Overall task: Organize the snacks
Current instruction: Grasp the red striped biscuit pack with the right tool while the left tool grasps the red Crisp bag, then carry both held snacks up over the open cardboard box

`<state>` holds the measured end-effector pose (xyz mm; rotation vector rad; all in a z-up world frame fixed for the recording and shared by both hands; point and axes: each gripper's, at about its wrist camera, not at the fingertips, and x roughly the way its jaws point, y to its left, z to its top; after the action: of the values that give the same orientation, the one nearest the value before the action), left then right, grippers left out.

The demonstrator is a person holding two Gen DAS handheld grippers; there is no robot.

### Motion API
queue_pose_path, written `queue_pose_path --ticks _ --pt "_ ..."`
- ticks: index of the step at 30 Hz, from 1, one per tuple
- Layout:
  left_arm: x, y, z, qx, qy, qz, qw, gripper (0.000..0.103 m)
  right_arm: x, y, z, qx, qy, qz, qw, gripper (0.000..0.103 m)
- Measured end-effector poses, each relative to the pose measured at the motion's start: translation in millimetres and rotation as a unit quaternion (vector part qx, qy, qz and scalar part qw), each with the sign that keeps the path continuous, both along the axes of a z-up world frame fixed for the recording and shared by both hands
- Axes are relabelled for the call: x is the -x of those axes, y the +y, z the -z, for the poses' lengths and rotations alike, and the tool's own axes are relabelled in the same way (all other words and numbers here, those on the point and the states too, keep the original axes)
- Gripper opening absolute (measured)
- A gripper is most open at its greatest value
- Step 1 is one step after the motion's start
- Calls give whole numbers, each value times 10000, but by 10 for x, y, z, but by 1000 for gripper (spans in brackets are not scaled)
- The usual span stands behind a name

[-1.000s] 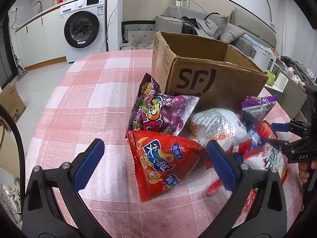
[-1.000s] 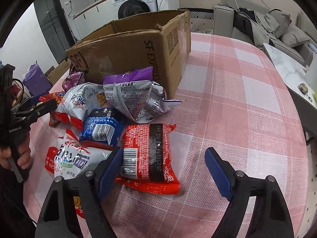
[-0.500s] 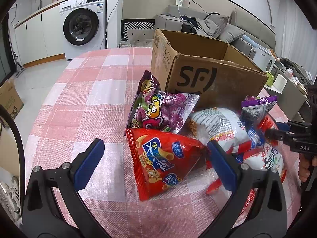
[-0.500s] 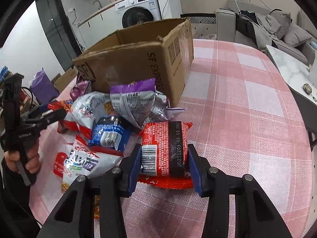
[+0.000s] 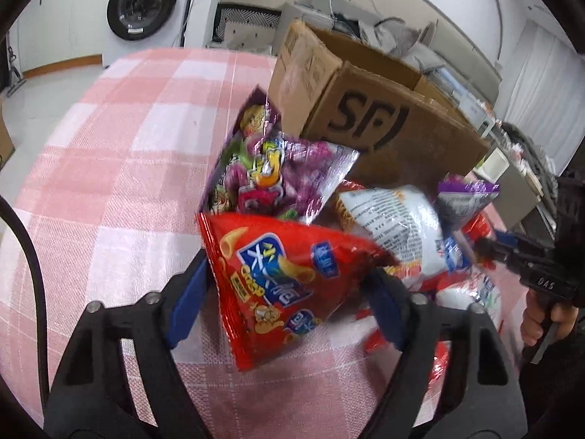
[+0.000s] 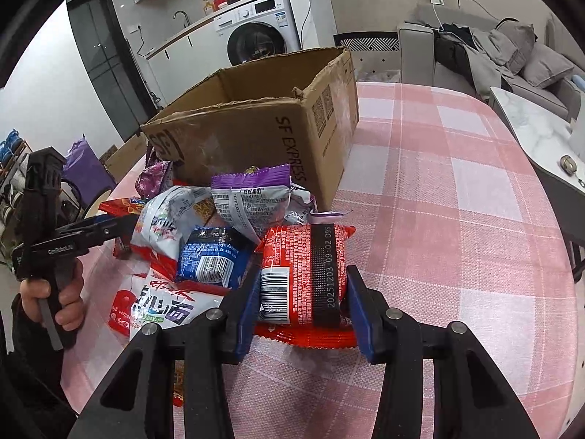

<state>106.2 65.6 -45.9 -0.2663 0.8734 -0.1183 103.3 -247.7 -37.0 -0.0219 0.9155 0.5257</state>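
With your left gripper and right gripper each clamped on a red packet amid the pile before the box, slick puffy film could slip when you lift.

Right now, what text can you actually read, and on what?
"SF" on the cardboard box front.
"SF EXPRESS" on the box's side.
"20251203 09:02 D9S" on the red noodle packet in the right tool.
"GenRobot.AI" on the left tool.
"DAS" on the right tool's body.
Other packet print: too small or blurred.
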Motion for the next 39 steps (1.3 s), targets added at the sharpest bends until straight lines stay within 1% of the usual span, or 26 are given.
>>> queue_pose_path --ticks 1,3,5,7,12,19,28,32,39 --pt "0 -23 1 -33 -2 31 10000 74 0 5 2 6 -4 -4 10000 45" --pt "-6 -35 8 29 -10 91 10000 57 2 8 3 6 -15 -11 10000 45" --pt "-1 -34 -2 80 -56 110 9999 52 5 2 -2 -14 -33 -6 10000 45" --pt "3 -58 -18 10 -126 128 9998 49 4 -8 -16 -36 -57 5 10000 45" --pt "42 -77 -94 -81 -341 113 9993 48 21 -16 -50 -74 -118 25 9999 45" --pt "97 -56 -252 -74 -631 45 9980 48 75 -31 -131 -140 -252 20 9996 45" --pt "292 -92 -555 -187 -966 66 9951 48 173 -110 -389 -340 -597 94 9976 45" --pt "353 -152 -681 -346 -1059 104 9937 48 217 -120 -505 -412 -758 120 9962 45" --pt "403 -216 -937 -347 -1251 74 9915 48 240 -121 -662 -579 -940 199 9937 45"
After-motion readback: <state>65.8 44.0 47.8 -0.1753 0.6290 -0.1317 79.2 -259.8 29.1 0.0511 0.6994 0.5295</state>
